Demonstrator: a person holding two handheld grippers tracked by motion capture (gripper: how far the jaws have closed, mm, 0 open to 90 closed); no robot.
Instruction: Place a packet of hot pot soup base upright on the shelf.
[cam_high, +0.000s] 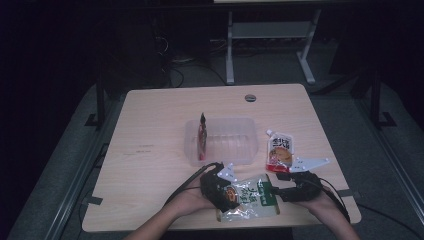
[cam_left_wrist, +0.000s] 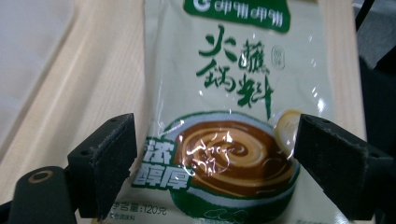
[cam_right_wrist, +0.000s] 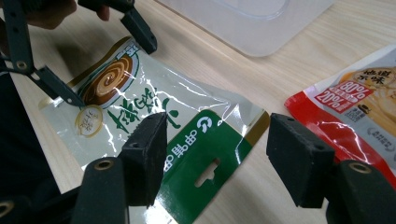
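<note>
My right gripper (cam_right_wrist: 212, 158): two black jaws spread apart over the green header of a flat, pale green-and-white plastic sauce packet (cam_right_wrist: 154, 126) lying on the light wooden table (cam_right_wrist: 261, 79). My left gripper (cam_right_wrist: 105, 58): jaws open at the packet's far end. Right: red-and-white pouch (cam_right_wrist: 359, 107). Beyond: clear plastic tray (cam_right_wrist: 252, 23).

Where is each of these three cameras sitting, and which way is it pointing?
High view: above the person's side, looking forward and down on the wooden table; forearms, both grippers.
Left gripper view: rides the left gripper, facing the green-and-white sauce packet; its black fingers spread.
Right gripper view: rides the right gripper, facing the packet's green end.
All share that packet.
</note>
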